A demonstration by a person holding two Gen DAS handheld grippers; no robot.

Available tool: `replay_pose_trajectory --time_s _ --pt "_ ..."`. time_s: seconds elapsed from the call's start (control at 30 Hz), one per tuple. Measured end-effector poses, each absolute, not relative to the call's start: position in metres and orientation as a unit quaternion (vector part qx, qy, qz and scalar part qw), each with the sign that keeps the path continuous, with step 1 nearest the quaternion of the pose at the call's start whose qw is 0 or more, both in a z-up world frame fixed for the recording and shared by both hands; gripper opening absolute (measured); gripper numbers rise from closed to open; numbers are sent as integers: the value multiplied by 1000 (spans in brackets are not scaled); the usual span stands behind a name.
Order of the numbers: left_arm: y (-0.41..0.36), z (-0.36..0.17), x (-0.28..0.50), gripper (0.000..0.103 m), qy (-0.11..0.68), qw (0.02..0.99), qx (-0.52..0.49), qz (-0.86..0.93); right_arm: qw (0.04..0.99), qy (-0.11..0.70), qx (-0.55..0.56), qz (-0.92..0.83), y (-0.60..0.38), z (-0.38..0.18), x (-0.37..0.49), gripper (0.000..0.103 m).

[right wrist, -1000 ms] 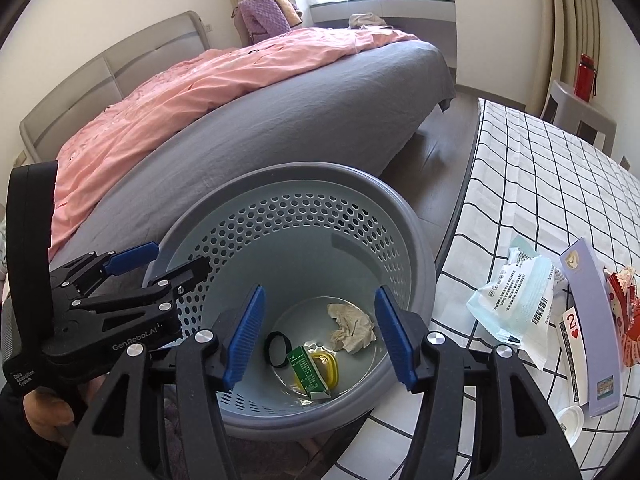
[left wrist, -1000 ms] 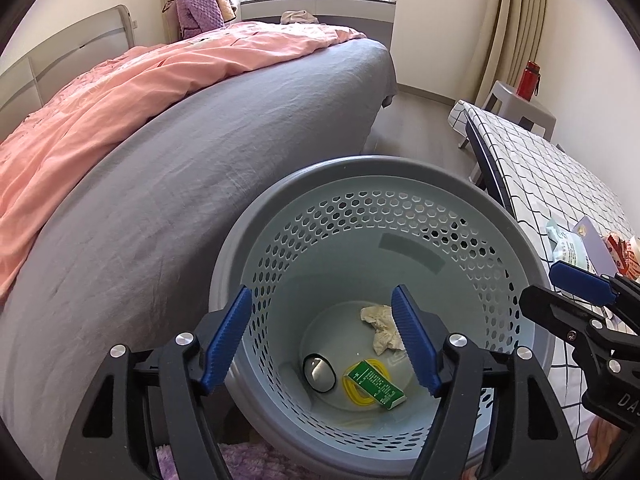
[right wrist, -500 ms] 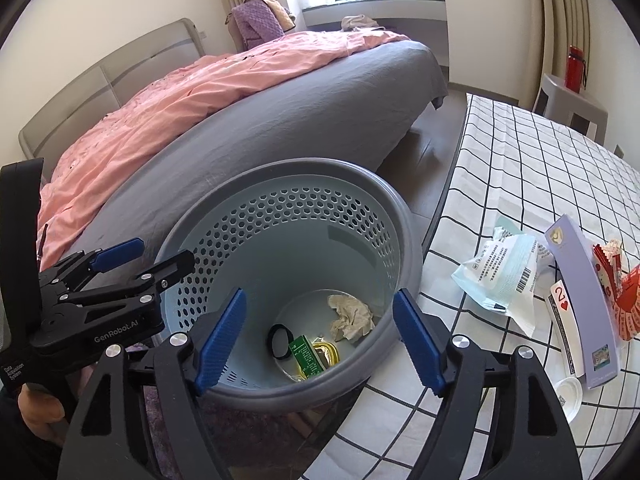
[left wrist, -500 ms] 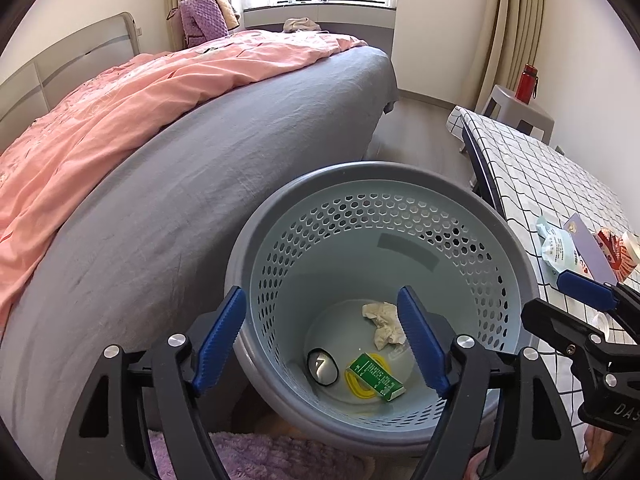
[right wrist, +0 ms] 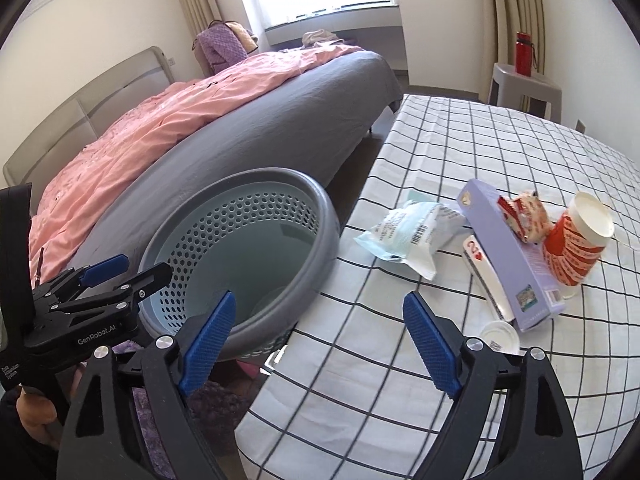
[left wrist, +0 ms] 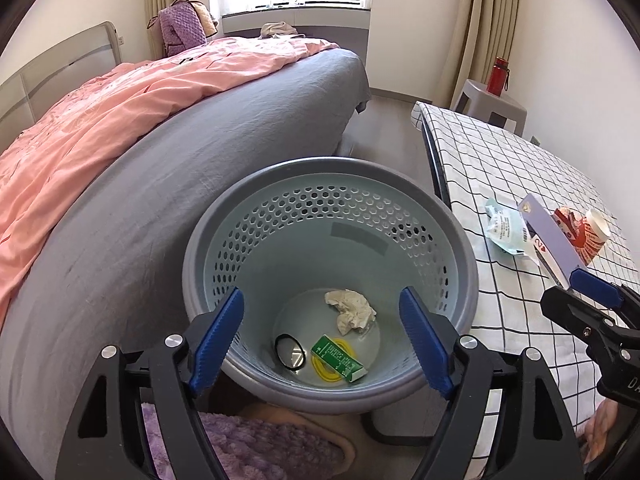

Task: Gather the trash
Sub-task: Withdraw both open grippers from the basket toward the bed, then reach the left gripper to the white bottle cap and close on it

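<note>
A grey perforated trash basket (left wrist: 256,200) (right wrist: 320,216) stands on the floor between the bed and the table. In it lie a crumpled tissue (left wrist: 352,310), a green carton (left wrist: 338,358), a yellow ring and a black ring (left wrist: 290,350). My left gripper (left wrist: 322,340) hovers open above the basket with nothing in it. My right gripper (right wrist: 318,340) is over the table's near edge, its jaws opening and empty. On the checked tablecloth (right wrist: 460,152) lie a pale blue packet (right wrist: 408,236), a lilac box (right wrist: 508,252), a red snack wrapper (right wrist: 526,216), a red paper cup (right wrist: 576,248) and a small white lid (right wrist: 500,334).
A bed (left wrist: 200,128) with a grey sheet and pink quilt fills the left. A grey stool (right wrist: 524,88) with a red bottle (right wrist: 523,53) stands behind the table. A purple slipper (left wrist: 256,448) lies on the floor under the left gripper.
Both grippers have drawn back from the basket and opened wider. The right one has swung right, from over the basket to over the table edge, bringing the table's trash into fuller view.
</note>
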State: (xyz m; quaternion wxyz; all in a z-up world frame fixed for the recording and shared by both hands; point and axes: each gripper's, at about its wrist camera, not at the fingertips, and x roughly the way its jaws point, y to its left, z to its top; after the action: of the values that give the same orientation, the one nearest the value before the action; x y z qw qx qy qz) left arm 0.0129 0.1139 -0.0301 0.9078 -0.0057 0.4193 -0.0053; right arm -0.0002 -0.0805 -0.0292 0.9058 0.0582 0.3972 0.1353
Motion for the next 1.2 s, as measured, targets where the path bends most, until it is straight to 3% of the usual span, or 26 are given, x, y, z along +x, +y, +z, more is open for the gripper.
replay_pose_trajectory --time_s 0.53,0.97,1.2 --pt "-5 -23 -7 76 424 899 34 -103 913 395 92 32 -214 -30 -51 85" --pt "-99 -52 0 78 454 874 69 -156 911 394 120 -3 -293 -45 -62 88" --pt "-129 -72 11 78 471 864 87 -156 909 389 152 -2 -314 -52 -69 95"
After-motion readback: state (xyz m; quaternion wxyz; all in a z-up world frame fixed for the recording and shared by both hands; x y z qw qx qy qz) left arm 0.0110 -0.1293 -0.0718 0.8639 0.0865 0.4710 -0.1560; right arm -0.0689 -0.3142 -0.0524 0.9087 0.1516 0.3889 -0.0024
